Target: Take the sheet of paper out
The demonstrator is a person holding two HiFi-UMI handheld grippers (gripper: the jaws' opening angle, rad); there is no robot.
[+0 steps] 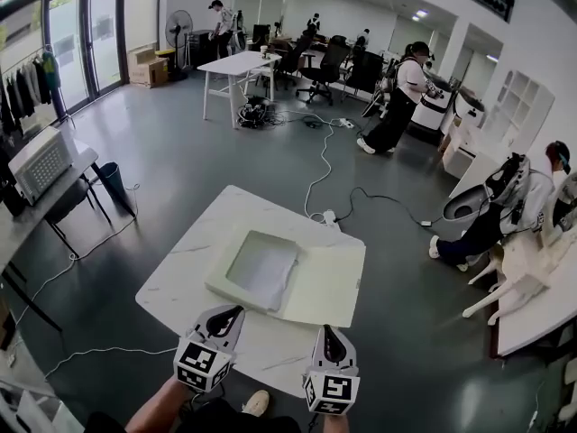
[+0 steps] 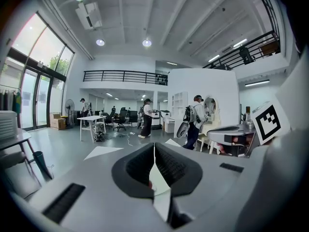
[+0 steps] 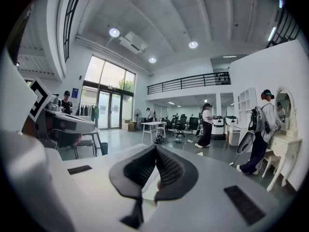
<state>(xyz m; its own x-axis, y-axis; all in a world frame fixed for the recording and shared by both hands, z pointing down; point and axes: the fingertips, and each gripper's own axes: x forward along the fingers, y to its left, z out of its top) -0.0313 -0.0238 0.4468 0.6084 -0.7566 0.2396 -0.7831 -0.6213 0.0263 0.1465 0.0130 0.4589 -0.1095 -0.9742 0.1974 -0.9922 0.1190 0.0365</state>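
1. The forearm is cut off by the head view's bottom edge.
2. In the left gripper view, the left tool hides most of the counter; only corners show.
3. Whether the paper is one sheet or several is too small to tell.

No words, brands or numbers are legible; only black-and-white square code patterns, on the cube of the left gripper and the cube of the right gripper
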